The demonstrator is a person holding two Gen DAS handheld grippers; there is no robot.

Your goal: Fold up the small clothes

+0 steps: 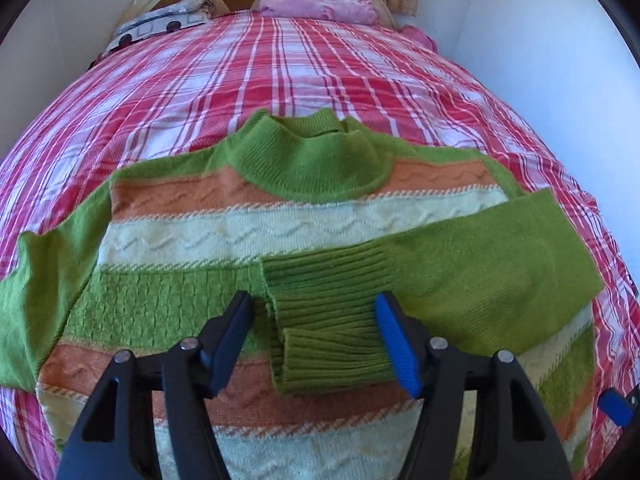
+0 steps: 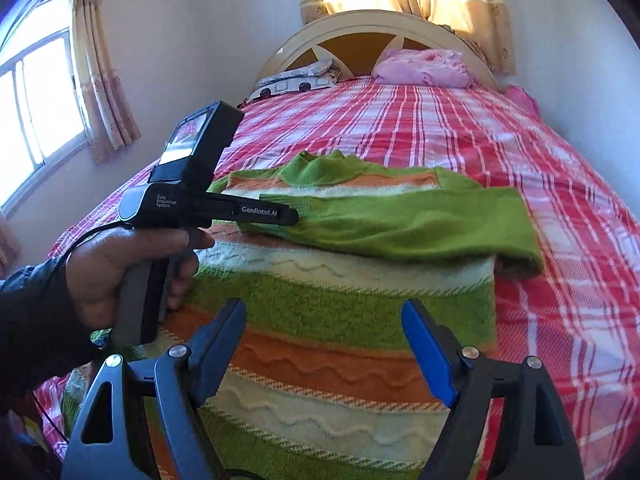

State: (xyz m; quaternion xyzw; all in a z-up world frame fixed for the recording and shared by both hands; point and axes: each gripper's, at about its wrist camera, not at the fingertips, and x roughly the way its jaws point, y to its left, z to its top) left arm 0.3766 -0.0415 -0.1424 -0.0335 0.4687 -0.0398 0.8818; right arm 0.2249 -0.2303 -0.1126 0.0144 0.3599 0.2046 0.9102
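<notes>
On bed, over red plaid cover, we see striped sweater spread flat, collar toward headboard. No containers that we can see. One green sleeve folded across chest, ribbed cuff between fingers of our left tool; fingers wide apart, gripping nothing. Right tool also spread wide, hovering over sweater's lower stripes, holding nothing. Pink pillow by headboard.
</notes>
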